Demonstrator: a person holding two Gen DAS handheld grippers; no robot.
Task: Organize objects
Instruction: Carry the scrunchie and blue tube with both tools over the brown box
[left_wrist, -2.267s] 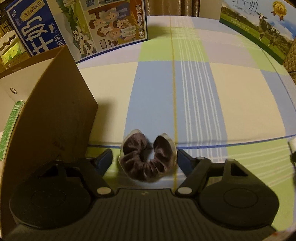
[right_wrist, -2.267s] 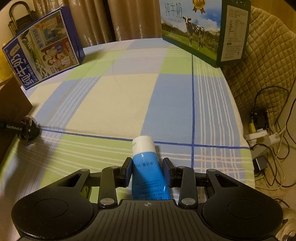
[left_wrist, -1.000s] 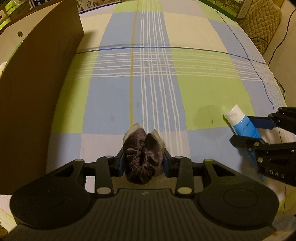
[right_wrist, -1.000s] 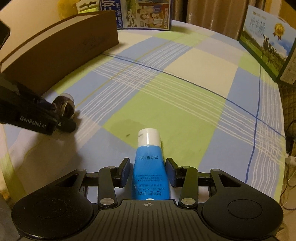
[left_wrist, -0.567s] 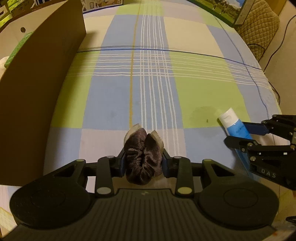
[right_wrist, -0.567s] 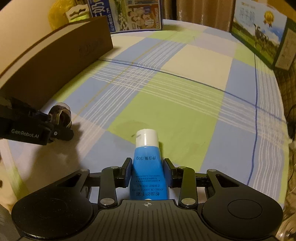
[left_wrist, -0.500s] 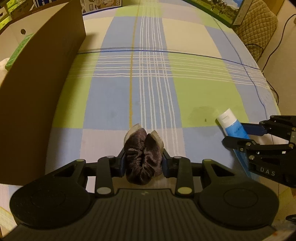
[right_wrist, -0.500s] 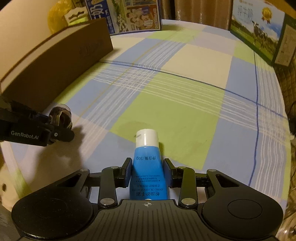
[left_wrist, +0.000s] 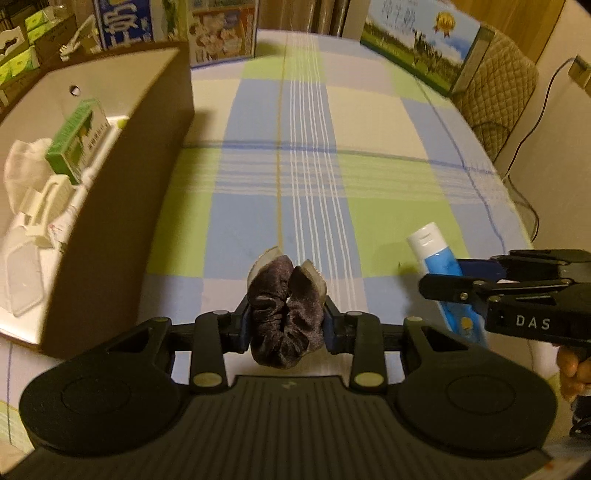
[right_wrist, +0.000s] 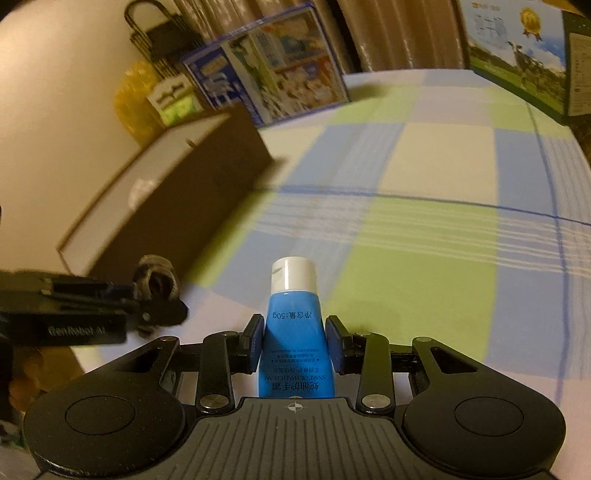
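Note:
My left gripper (left_wrist: 286, 317) is shut on a dark brown velvet scrunchie (left_wrist: 284, 314), held above the checked tablecloth. It also shows in the right wrist view (right_wrist: 155, 284) at the left. My right gripper (right_wrist: 294, 341) is shut on a blue hand cream tube (right_wrist: 294, 332) with a white cap pointing forward. The tube (left_wrist: 441, 262) and the right gripper (left_wrist: 461, 277) show at the right of the left wrist view. An open brown cardboard box (left_wrist: 122, 177) stands to the left and holds a green carton (left_wrist: 75, 142) and white items.
Milk cartons (left_wrist: 221, 33) stand at the table's far edge, with another (left_wrist: 417, 48) at the far right. A quilted chair (left_wrist: 495, 96) and cables are beyond the right edge. The tablecloth (left_wrist: 369, 184) lies between the box and the right gripper.
Both grippers have risen and tilted up, so the box's inside and the far cartons now show. The left gripper shut on the scrunchie earlier; the right still holds the tube.

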